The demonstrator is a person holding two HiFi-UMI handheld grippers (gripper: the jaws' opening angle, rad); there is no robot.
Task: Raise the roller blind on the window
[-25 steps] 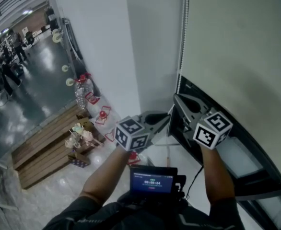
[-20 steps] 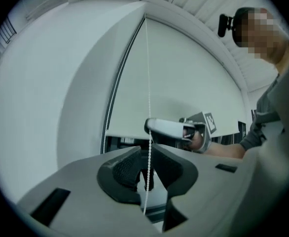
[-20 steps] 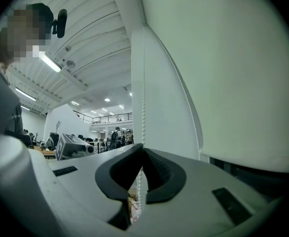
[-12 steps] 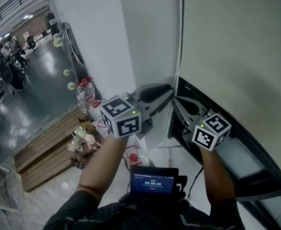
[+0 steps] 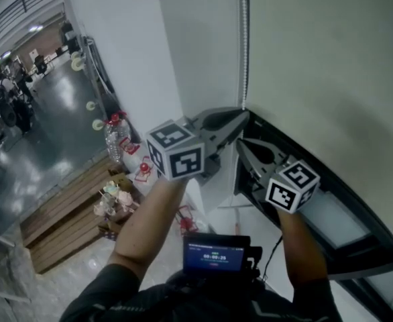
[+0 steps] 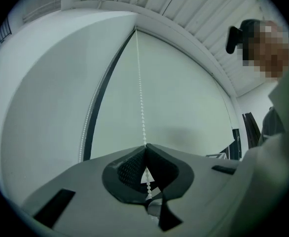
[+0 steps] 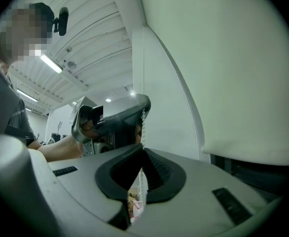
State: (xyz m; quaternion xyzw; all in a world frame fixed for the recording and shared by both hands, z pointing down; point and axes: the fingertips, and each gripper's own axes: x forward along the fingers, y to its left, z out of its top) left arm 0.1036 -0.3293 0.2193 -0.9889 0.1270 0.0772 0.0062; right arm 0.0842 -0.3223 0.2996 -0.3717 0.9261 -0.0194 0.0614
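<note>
The cream roller blind (image 5: 330,59) covers most of the window, with dark glass (image 5: 330,210) showing below its lower edge. A white bead chain (image 5: 243,45) hangs along the blind's left side. My left gripper (image 5: 245,115) is shut on the bead chain (image 6: 140,98), which runs up from its closed tips (image 6: 145,147); its jaws have just been closing with the chain between them. Directly below, my right gripper (image 5: 240,143) is shut on the same chain (image 7: 143,120), which passes between its tips (image 7: 142,149). A second chain strand (image 6: 88,127) hangs free beside the frame.
A white wall (image 5: 129,52) stands left of the window. Far below lie wooden pallets (image 5: 62,213), water bottles (image 5: 116,136) and boxes. A small screen (image 5: 214,253) hangs at the person's chest. People stand in the hall at far left.
My left gripper has risen along the chain from beside the right gripper to just above it. The right gripper has stayed in place on the chain.
</note>
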